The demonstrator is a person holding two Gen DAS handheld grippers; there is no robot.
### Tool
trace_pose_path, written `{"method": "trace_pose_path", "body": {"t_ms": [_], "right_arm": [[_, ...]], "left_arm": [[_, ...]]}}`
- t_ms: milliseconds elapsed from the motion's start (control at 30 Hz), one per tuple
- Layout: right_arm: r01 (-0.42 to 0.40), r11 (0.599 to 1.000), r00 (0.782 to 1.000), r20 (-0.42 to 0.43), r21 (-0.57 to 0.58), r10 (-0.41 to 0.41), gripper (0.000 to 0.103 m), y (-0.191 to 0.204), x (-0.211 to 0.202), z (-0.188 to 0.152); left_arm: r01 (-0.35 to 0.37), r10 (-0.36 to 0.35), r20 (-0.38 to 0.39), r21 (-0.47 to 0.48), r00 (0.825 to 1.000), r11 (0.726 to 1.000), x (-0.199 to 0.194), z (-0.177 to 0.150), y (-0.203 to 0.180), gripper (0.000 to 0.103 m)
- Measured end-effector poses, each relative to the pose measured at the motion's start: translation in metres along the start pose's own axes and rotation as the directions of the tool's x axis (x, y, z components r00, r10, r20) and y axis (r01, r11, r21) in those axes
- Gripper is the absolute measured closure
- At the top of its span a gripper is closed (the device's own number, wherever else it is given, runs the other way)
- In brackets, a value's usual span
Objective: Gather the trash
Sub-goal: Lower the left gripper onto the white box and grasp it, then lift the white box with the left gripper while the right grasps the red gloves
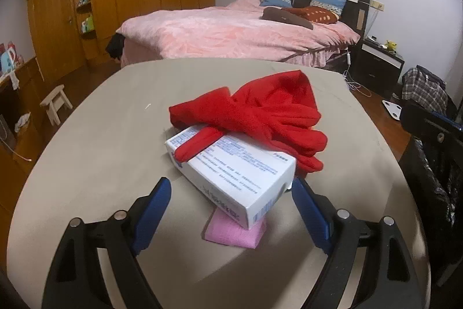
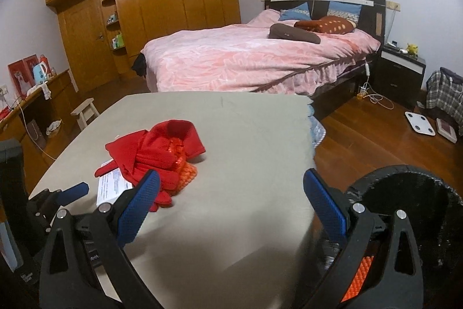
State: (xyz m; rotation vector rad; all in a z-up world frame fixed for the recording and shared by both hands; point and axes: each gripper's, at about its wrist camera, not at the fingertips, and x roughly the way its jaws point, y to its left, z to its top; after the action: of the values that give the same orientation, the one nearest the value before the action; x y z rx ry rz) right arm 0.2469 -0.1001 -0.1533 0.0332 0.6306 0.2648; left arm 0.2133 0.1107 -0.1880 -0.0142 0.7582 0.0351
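Straddling the white box (image 1: 231,173) with the left hand-held gripper (image 1: 231,193) spread wide, ready to grasp; right hand-held gripper (image 2: 231,196) released, empty.

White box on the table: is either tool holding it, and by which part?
Nothing is held. The left tool stands open around the white box's near end; the right tool is open and empty.
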Motion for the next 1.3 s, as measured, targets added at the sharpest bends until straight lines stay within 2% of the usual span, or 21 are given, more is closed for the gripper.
{"method": "trace_pose_path", "body": {"t_ms": [200,433,500,700,867,1000,1067,1167,1300], "right_arm": [[-0.018,1.0,1.0,-0.016,-0.014,0.018,0.007,0.013,0.01,-0.001],[-0.027,0.999,0.999,-0.04,-0.024,0.026,0.007,0.021,0.021,-0.004],[-0.027,0.999,0.999,-0.043,-0.024,0.026,0.007,0.023,0.024,-0.004],[-0.018,1.0,0.999,-0.043,-0.021,0.017,0.007,0.023,0.029,-0.004],[-0.013,1.0,0.999,-0.045,-0.021,0.012,0.007,0.021,0.03,-0.006],[-0.014,1.0,0.999,-0.047,-0.019,0.013,0.007,0.021,0.031,-0.006],[-0.015,1.0,0.999,-0.05,-0.016,0.014,0.007,0.021,0.033,-0.006],[-0.017,1.0,0.998,-0.053,-0.013,0.016,0.007,0.021,0.034,-0.006],[-0.021,1.0,0.999,-0.051,-0.02,0.02,0.007,0.023,0.033,-0.005]], "left_arm": [[-0.04,0.039,-0.022,-0.033,0.999,0.999,0.0,-0.003,0.023,0.019],[-0.133,0.131,-0.037,-0.071,0.991,0.989,-0.001,-0.009,0.067,0.02],[-0.126,0.124,-0.025,-0.082,0.992,0.989,-0.004,-0.008,0.072,0.02],[-0.029,0.03,0.015,-0.065,0.999,0.997,-0.009,0.002,0.06,0.02],[-0.052,0.052,0.002,-0.043,0.999,0.998,0.009,0.01,0.051,0.02],[-0.059,0.056,-0.045,-0.051,0.997,0.997,0.028,0.016,0.055,0.03],[-0.04,0.035,-0.068,-0.069,0.997,0.997,0.036,0.018,0.06,0.035],[-0.004,-0.005,-0.106,-0.087,0.994,0.996,0.045,0.017,0.064,0.047],[-0.006,-0.002,-0.087,-0.091,0.996,0.996,0.038,0.015,0.068,0.047]]}}
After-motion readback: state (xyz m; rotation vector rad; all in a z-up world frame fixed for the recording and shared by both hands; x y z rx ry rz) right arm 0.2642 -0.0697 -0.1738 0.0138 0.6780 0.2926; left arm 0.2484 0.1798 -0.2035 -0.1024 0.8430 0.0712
